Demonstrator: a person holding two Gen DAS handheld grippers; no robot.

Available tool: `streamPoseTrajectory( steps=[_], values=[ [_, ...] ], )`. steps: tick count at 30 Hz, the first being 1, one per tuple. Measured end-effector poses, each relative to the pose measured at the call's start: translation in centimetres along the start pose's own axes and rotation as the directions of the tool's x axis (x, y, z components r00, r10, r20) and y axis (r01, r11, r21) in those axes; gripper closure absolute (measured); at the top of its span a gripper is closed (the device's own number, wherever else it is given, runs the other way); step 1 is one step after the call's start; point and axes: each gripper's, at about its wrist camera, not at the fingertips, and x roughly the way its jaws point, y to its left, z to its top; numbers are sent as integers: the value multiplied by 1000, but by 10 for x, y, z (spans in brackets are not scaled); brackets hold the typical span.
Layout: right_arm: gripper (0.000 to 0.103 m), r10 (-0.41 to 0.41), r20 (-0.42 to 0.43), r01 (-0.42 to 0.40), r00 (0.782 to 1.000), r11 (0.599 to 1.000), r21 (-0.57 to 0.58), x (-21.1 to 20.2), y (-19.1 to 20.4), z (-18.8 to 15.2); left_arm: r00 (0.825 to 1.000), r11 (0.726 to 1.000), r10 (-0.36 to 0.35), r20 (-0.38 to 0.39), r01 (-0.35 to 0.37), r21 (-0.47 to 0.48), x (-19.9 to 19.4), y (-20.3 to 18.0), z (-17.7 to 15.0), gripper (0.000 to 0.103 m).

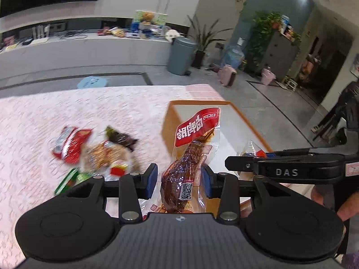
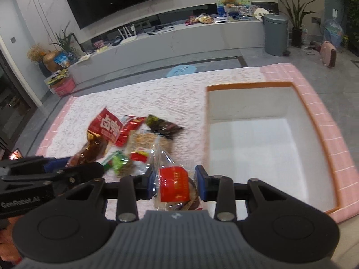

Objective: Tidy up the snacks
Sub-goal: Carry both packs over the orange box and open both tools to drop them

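My left gripper (image 1: 179,180) is shut on a clear pack of braised duck leg (image 1: 190,152) with a red label, held tilted above the table. In the right wrist view the same duck leg pack (image 2: 96,139) hangs from the left gripper (image 2: 65,164) at the left. My right gripper (image 2: 176,185) is shut on a clear pastry packet (image 2: 174,187) with a red label. A white bin with an orange rim (image 2: 246,85) stands empty at the table's right end, and its rim (image 1: 246,122) also shows behind the duck leg. Several loose snacks (image 2: 145,141) lie piled left of the bin.
A pink cloth with a white lace cover (image 2: 157,94) covers the table. On the floor beyond stand a grey waste bin (image 2: 276,35) and a blue stool (image 2: 181,70). A long low cabinet (image 2: 179,38) runs along the far wall. A person's hand (image 1: 345,210) holds the right gripper (image 1: 251,160).
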Motion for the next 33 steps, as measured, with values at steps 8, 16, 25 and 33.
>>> streamPoseTrajectory(
  steps=[8,16,25,33],
  values=[
    [68,-81,-86,80,993,997,-12,14,-52,15,994,996,-75,-76,77,32,55,-36,20,57],
    [68,-158,-190,130,969,980,-148,47,-85,14,975,994,-86,-204,98,48,116,-62,25,57],
    [68,-185,-296,105,937,958,-267,94,-114,9,943,991,-58,-328,94,94,166,-77,21,69],
    [68,-196,-357,66,913,936,-347,119,-124,1,923,988,-51,-382,101,114,194,-85,19,82]
  ],
)
